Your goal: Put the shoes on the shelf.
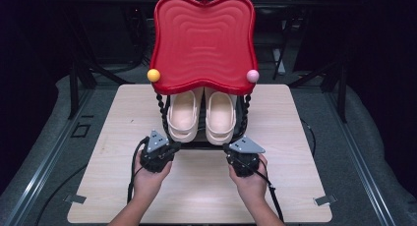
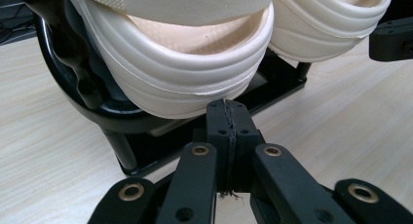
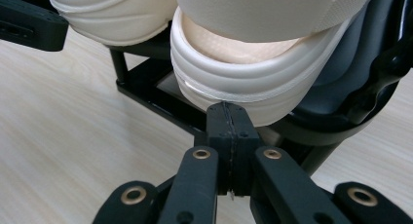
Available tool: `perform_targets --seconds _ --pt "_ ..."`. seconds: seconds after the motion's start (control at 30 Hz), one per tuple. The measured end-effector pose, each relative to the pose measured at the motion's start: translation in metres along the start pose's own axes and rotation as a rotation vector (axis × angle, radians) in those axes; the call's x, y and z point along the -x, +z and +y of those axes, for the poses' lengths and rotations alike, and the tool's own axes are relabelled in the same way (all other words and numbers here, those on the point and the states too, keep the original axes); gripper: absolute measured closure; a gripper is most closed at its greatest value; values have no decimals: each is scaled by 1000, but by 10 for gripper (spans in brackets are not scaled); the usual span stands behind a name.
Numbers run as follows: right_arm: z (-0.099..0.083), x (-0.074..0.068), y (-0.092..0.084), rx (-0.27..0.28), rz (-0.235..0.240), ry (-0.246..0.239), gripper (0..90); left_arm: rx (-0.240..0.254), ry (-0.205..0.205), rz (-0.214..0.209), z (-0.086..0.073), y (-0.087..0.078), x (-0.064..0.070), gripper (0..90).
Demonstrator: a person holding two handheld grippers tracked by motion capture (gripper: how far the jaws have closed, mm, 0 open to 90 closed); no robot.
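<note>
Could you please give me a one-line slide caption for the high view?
Two shut grippers, left gripper and right gripper, face cream shoes racked under a red tray.

High view looks down the table (image 1: pixel 123 196); both gripper views sit close, sharing the shoes (image 1: pixel 201 115).

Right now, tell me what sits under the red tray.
Under the red tray, a pair of cream clogs rests heel-out on a black rack standing on the wooden table. The tray covers their toe ends and the rack's upper part.
</note>
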State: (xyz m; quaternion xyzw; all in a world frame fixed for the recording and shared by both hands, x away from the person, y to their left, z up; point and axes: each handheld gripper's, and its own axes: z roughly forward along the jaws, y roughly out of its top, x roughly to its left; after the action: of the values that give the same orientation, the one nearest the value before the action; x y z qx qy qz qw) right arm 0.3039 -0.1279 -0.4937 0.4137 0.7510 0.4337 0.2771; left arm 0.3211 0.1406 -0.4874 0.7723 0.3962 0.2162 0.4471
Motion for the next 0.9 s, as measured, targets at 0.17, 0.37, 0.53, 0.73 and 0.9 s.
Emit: perform_targets --seconds 0.17,0.37,0.53,0.73,0.9 --pt "5 4 7 27 -19 6 900 4 16 1 10 6 1 900" --pt "11 6 14 30 -22 18 900 0 7 2 17 13 0 900" --pt "12 8 20 23 -27 22 900 -2 -2 6 18 18 -2 900" --pt "14 9 25 26 -33 27 900 -11 -9 11 19 23 -4 900" --pt "19 7 32 23 -34 22 900 -24 -15 14 20 29 -6 900"
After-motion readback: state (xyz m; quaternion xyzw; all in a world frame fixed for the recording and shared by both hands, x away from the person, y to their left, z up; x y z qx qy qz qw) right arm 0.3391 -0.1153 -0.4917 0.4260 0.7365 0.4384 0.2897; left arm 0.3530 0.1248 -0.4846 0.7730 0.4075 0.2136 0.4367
